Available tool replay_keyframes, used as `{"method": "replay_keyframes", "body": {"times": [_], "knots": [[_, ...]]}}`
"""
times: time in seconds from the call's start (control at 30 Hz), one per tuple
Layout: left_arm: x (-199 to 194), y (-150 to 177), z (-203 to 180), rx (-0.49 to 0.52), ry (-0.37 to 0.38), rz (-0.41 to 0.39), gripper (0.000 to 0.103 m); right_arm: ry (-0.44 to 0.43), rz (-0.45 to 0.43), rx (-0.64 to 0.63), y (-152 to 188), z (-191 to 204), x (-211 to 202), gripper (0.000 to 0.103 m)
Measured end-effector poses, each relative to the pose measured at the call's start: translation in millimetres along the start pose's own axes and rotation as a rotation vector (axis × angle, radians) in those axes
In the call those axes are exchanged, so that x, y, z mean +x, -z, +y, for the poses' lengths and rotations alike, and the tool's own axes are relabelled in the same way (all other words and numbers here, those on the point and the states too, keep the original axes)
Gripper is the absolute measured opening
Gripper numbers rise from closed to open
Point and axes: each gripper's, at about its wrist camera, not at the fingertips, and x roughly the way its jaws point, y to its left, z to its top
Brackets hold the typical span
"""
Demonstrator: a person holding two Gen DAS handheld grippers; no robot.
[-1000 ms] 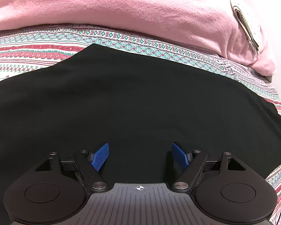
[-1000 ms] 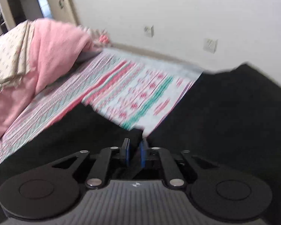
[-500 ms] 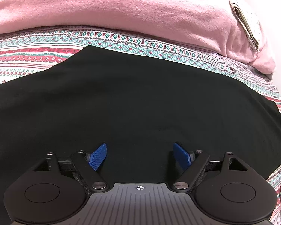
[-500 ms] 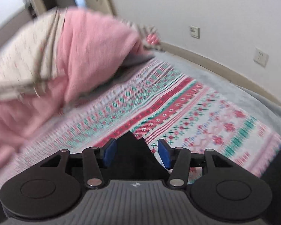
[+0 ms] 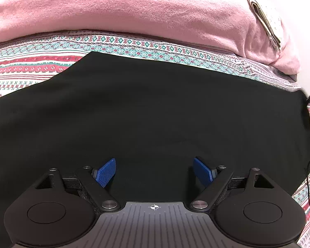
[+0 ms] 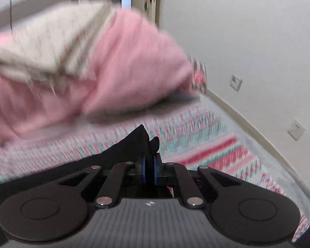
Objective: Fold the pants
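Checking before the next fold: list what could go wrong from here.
1. The right gripper is closing on only a small tip of the black pants, so the fabric may slip out.
2. The left gripper is opening over the pants, holding nothing, so pulling could drag the garment across the patterned sheet.

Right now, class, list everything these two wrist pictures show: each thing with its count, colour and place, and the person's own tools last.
pants: one, black, spread flat on the bedsheet; a bunched edge sticks up between the right jaws.
bedsheet: one, white with red and teal pattern bands, under the pants.
blanket: one, pink, heaped beyond the pants.
folded cloth: one, cream, patterned, on top of the blanket.
wall sockets: two, white, low on the wall.
left gripper: one, black with blue pads, jaws opening, wide apart above the pants, nothing between them.
right gripper: one, black with blue pads, jaws closing on the pants edge.
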Motion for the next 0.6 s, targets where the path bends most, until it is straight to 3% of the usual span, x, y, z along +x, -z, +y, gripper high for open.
{"method": "replay_keyframes", "body": {"times": [0.1, 0.2, 0.3, 0.4, 0.43, 0.47, 0.53, 0.6], "knots": [[-1, -1, 3, -0.017, 0.012, 0.000, 0.083, 0.115, 0.059, -0.051, 12, 4, 13, 0.055], [-3, -2, 6, -0.043, 0.026, 0.004, 0.083, 0.150, -0.035, 0.002, -2, -10, -35, 0.074], [-3, -1, 5, -0.045, 0.026, 0.004, 0.083, 0.027, -0.038, 0.195, -6, -42, -84, 0.074], [-4, 1, 4, -0.049, 0.023, 0.001, 0.083, -0.144, 0.115, 0.402, 19, -64, -107, 0.068], [-4, 2, 3, -0.050, 0.025, 0.002, 0.083, -0.174, 0.165, 0.449, 28, -66, -109, 0.061], [-5, 3, 3, -0.049, 0.027, 0.003, 0.083, -0.165, 0.194, 0.484, 37, -66, -112, 0.058], [-8, 5, 2, -0.051, 0.029, 0.004, 0.083, -0.064, 0.244, 0.549, 55, -70, -112, 0.054], [-10, 8, 1, -0.057, 0.033, 0.005, 0.083, -0.039, 0.246, 0.603, 65, -77, -106, 0.054]]}}
